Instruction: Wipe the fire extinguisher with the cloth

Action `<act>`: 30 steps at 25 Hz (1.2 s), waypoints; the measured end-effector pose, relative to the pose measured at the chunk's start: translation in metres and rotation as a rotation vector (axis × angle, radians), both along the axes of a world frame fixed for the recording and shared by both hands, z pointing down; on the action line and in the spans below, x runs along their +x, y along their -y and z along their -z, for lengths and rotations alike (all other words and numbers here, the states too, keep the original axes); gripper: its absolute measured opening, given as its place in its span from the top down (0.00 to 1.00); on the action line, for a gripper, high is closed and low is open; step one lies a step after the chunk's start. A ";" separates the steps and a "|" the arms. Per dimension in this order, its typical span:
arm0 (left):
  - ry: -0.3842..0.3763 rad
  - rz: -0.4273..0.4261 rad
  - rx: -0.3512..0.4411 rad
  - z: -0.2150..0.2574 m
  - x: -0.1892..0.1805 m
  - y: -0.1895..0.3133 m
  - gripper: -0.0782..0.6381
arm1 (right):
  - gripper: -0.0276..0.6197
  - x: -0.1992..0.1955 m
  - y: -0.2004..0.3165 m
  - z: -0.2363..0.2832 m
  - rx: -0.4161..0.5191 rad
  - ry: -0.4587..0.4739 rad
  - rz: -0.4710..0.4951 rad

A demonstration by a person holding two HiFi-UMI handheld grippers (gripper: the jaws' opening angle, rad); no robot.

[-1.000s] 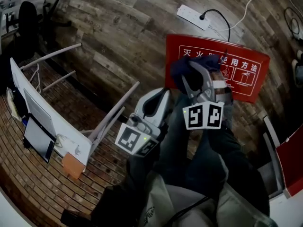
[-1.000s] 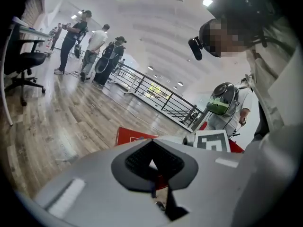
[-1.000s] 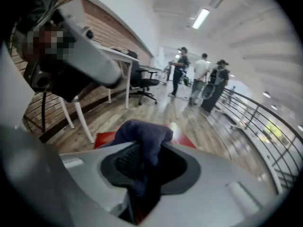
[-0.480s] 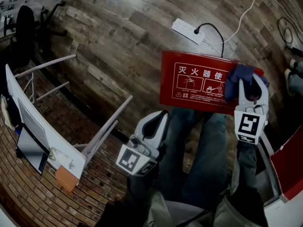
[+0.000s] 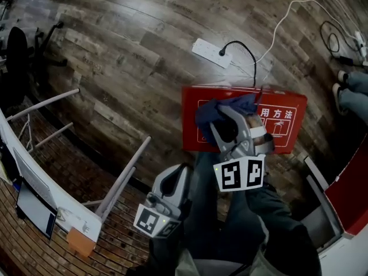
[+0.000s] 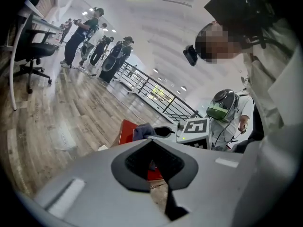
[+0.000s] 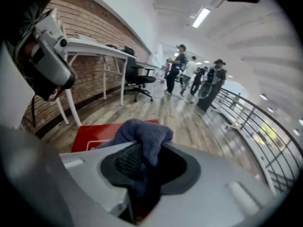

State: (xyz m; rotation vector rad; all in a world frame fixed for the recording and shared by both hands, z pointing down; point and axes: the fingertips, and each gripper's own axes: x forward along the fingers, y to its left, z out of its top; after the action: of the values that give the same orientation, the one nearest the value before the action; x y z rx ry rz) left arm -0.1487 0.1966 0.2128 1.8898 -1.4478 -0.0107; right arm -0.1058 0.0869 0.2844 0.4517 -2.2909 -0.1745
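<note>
A red fire extinguisher box (image 5: 282, 119) with white lettering lies flat on the wooden floor. My right gripper (image 5: 225, 118) is over its left-middle part, shut on a dark blue cloth (image 5: 214, 109) that bunches out past the fingertips onto the lid. In the right gripper view the cloth (image 7: 144, 134) fills the jaws, with the box (image 7: 90, 138) behind it. My left gripper (image 5: 179, 174) hangs lower left beside the person's legs, off the box, shut with nothing in it. In the left gripper view, the box (image 6: 127, 129) and cloth (image 6: 142, 130) show beyond its tips (image 6: 152, 143).
A white power strip (image 5: 208, 53) with cables lies just beyond the box. White table legs (image 5: 123, 174) slant at the left, an office chair (image 5: 17, 50) far left. A red and white object (image 5: 345, 194) stands at the right; another person's feet (image 5: 351, 88) are nearby.
My right gripper swept the cloth along the box lid to its right end, then back to the left-middle. The left gripper stayed low beside the legs.
</note>
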 end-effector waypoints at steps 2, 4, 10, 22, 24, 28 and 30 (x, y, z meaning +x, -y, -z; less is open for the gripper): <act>-0.015 0.016 0.006 0.001 -0.005 0.003 0.88 | 0.80 -0.022 -0.015 -0.001 0.005 -0.006 0.103; -0.030 0.034 0.011 0.002 -0.010 0.008 0.88 | 0.80 -0.028 -0.015 -0.001 0.009 -0.010 0.142; -0.039 0.032 0.006 -0.003 -0.026 0.015 0.88 | 0.80 0.024 0.040 0.002 0.004 -0.065 0.180; -0.053 0.017 0.007 -0.015 -0.016 0.046 0.88 | 0.80 0.190 0.124 -0.015 -0.249 -0.295 -0.020; -0.060 -0.009 0.015 -0.013 -0.008 0.051 0.88 | 0.81 0.188 0.114 -0.022 -0.297 -0.255 -0.053; -0.063 -0.025 0.024 -0.012 -0.001 0.054 0.88 | 0.81 0.136 0.109 -0.024 -0.291 -0.190 0.028; -0.059 -0.012 0.022 -0.013 -0.002 0.052 0.88 | 0.81 0.089 0.102 -0.026 -0.251 -0.163 0.125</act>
State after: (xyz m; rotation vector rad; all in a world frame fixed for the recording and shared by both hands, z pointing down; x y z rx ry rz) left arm -0.1510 0.1445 0.2257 1.9003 -1.4019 -0.0755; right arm -0.0167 -0.0156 0.3106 0.1595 -2.1453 0.0151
